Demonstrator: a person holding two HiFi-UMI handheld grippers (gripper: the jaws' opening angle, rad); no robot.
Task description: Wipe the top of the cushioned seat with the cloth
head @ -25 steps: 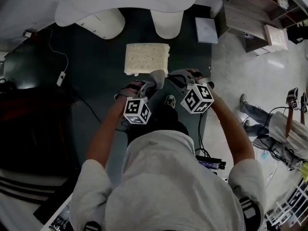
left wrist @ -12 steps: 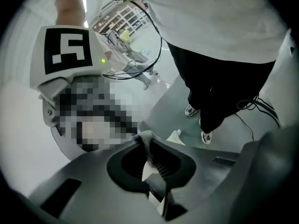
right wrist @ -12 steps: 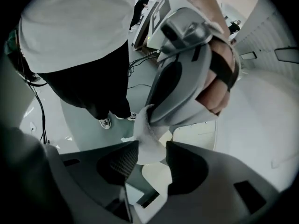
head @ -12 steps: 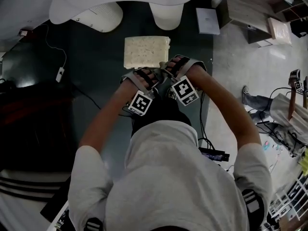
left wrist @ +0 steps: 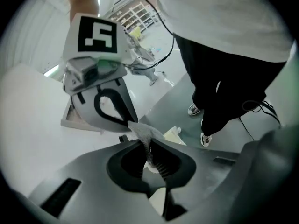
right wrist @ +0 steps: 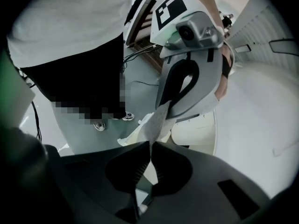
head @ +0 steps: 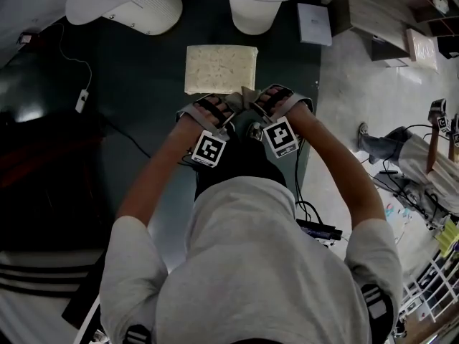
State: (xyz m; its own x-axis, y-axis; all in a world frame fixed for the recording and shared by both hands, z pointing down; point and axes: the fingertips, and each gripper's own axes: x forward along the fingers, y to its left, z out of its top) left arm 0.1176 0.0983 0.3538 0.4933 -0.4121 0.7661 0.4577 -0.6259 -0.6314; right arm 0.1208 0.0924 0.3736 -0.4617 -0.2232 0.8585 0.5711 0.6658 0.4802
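The cushioned seat, a cream square pad, lies on the dark mat just beyond my hands in the head view. A small grey cloth hangs between the two grippers at the seat's near edge. My left gripper is shut on one end of the cloth, which is pinched between its ribbed pads. My right gripper has just been closing and now stands shut on the other end of the cloth. Each gripper view shows the other gripper close by, with the seat below.
Two white rounded furniture bases stand beyond the seat. A white box and wooden shelves are at the upper right. A cable with an adapter lies left. Another person stands at the right.
Both grippers have dropped and moved forward to the seat's near edge, rolling as they went. Their marker cubes have come closer together, and the cloth now sits between them.
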